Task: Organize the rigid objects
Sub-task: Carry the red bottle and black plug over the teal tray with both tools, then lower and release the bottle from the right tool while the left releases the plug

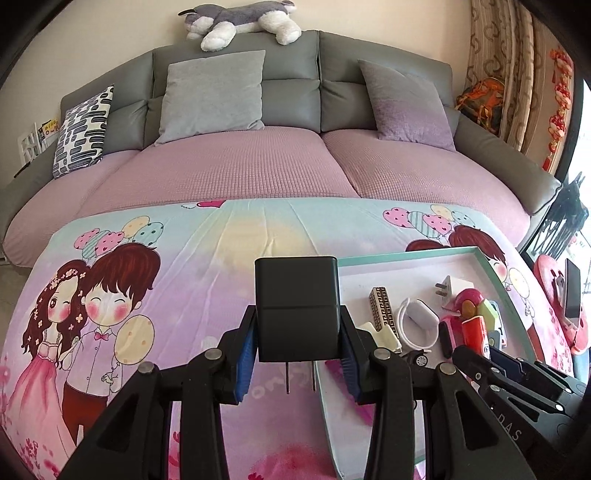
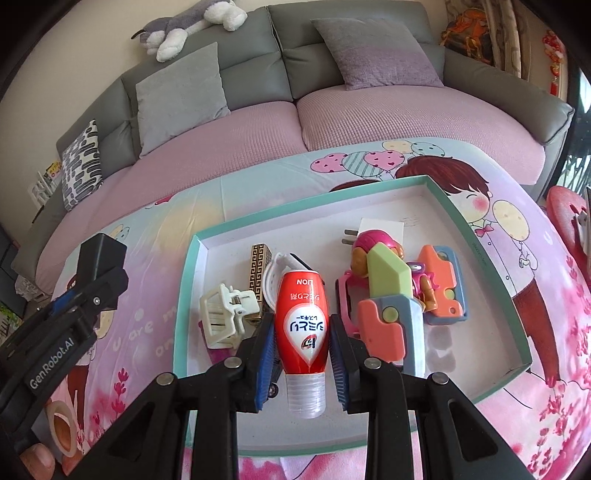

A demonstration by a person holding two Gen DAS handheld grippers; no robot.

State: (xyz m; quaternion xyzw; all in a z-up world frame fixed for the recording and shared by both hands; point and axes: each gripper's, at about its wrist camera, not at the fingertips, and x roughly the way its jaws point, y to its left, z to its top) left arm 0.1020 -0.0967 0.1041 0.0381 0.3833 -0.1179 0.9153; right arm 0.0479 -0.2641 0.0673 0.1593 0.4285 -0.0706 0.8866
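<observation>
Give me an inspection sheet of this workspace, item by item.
Surface: cartoon-print cloth.
Job's things: black charger and red tube held; tray holds hair clip, white plug, toys.
Clutter: tape roll on the cloth.
Claws: left claw shut on black charger beside the tray; right claw shut on red tube over it.
Cables: nothing seen.
Surroundings: grey sofa, plush dog, curtain.

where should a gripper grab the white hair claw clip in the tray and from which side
Grip the white hair claw clip across its pinch levers by the hinge, coming from above. It lies on its side near the left wall of the tray; the open teeth would likely slip or flex. The right gripper, holding the red tube, crowds the clip's right side.
</observation>
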